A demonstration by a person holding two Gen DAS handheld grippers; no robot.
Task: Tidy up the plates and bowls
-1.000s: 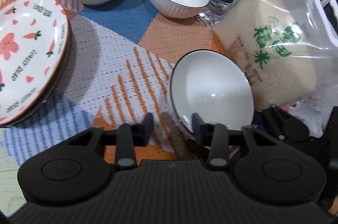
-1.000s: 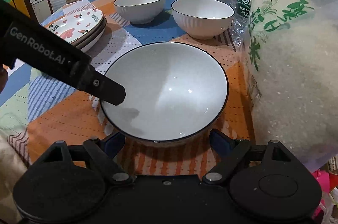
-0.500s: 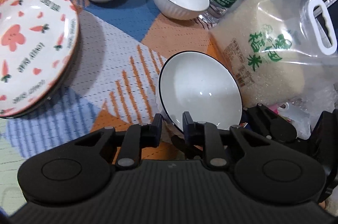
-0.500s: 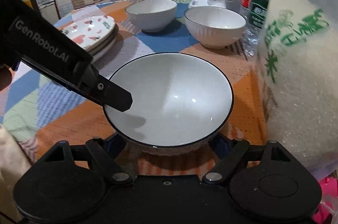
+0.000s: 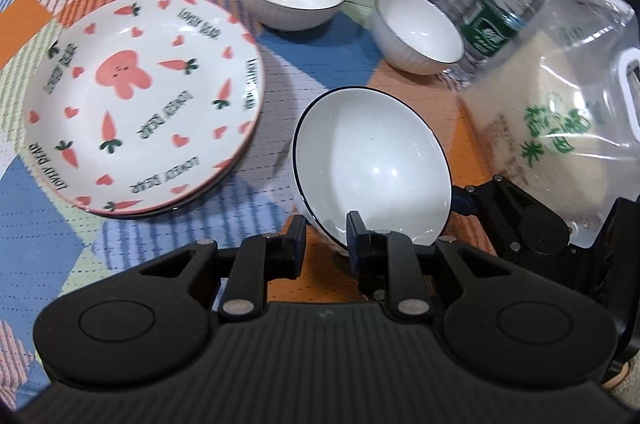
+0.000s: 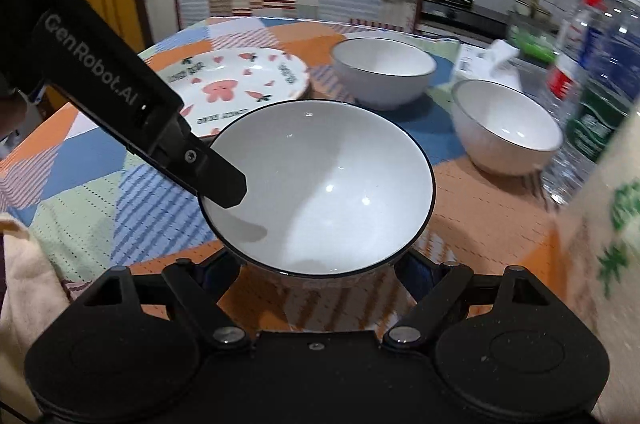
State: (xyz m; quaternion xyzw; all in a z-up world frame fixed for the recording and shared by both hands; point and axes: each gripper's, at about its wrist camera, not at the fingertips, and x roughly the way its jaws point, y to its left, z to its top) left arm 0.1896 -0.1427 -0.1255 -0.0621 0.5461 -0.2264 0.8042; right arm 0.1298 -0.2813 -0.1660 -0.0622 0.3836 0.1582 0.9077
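Bowl (image 5: pixel 372 160), glossy white, has thin dark rim.

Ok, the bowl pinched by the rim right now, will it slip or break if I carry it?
The bowl looks like glazed ceramic, glossy with highlights, so probably slick and chip-prone. The left gripper pinches only its thin rim, so it may pivot. The right gripper straddling its base should steady it.
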